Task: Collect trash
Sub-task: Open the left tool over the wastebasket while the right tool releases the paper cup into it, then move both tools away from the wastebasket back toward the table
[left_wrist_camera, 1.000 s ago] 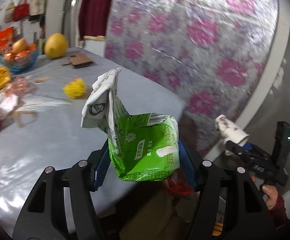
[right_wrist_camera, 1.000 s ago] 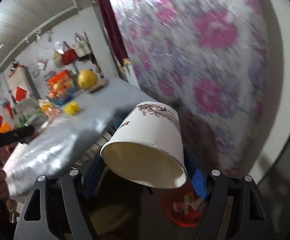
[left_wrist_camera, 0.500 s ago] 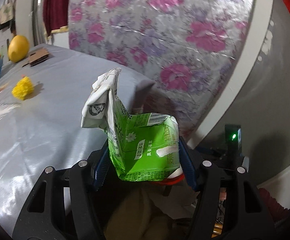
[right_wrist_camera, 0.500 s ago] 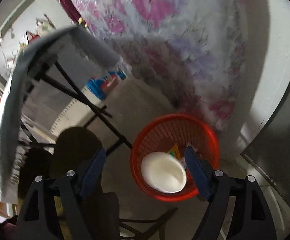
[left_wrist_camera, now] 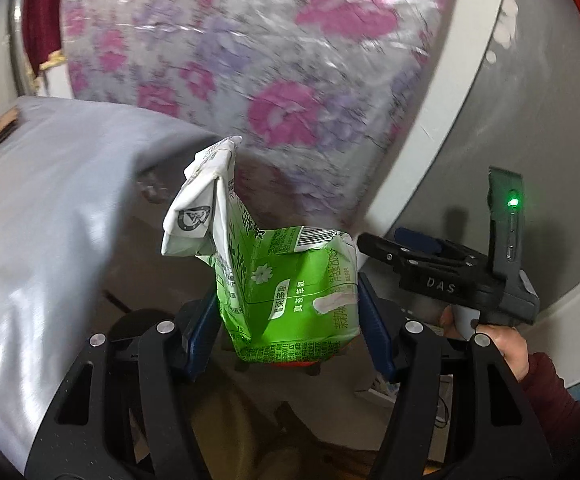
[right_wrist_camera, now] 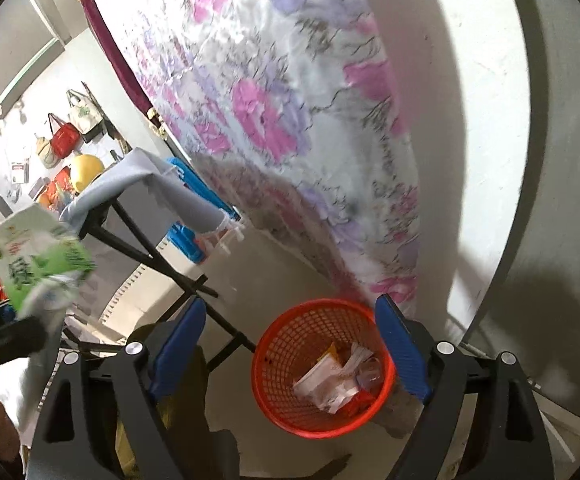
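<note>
Right wrist view has your right tool point(right_wrist_camera: 290, 350) hanging empty over the red basket point(right_wrist_camera: 322, 368) on the floor, its jaws just widened with nothing between them, so the risk now rides on your other hand. Your left tool point(left_wrist_camera: 288, 330) is clamped on the crumpled green carton point(left_wrist_camera: 286, 292), which sits up by the corner of the table point(left_wrist_camera: 50, 208) and off to the side of the basket, so let go now and I reckon it lands on the floor. Watch the right tool point(left_wrist_camera: 430, 268) too: it hangs close beside the carton, and a hasty swing across could knock the two together.
</note>
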A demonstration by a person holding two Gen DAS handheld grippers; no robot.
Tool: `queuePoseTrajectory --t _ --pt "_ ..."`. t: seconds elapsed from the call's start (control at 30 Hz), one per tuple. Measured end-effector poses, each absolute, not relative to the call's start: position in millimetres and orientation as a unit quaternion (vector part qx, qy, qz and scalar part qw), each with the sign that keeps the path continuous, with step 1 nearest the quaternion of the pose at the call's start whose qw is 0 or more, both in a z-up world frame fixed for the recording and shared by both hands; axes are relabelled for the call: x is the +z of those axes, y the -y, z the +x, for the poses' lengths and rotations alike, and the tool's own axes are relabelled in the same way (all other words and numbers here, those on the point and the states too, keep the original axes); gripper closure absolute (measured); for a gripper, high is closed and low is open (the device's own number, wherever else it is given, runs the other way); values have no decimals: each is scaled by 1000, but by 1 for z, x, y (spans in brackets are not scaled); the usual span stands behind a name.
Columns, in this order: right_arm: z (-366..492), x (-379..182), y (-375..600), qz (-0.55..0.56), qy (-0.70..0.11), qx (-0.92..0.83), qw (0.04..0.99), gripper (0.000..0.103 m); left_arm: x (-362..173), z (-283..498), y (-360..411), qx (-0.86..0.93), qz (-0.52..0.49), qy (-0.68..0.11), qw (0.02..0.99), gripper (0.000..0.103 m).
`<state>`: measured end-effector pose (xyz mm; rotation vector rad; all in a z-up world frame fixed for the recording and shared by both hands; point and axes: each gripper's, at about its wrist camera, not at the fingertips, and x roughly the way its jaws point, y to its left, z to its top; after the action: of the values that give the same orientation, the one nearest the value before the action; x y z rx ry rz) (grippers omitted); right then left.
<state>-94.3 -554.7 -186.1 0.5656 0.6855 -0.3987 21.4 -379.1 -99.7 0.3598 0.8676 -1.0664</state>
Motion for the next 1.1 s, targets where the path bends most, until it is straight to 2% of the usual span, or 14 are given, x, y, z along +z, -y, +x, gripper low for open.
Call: queuePoseTrajectory --t 0.1,0.23,0.33,0.8,1.1 --pt "-99 -182 560 274 -321 -197 885 18 -107 19 408 -500 184 -398 746 39" --pt "-108 -175 566 276 -309 -203 887 18 -113 14 429 -490 218 -380 754 18" --pt "-112 -173 568 279 -302 -203 889 18 -112 15 425 -485 216 -373 761 14" --pt "-100 -158 540 259 -302 -169 901 18 -81 37 372 -431 172 -353 812 10" --pt "-91 -137 513 223 -299 -153 915 14 -66 52 330 -394 140 -347 839 8"
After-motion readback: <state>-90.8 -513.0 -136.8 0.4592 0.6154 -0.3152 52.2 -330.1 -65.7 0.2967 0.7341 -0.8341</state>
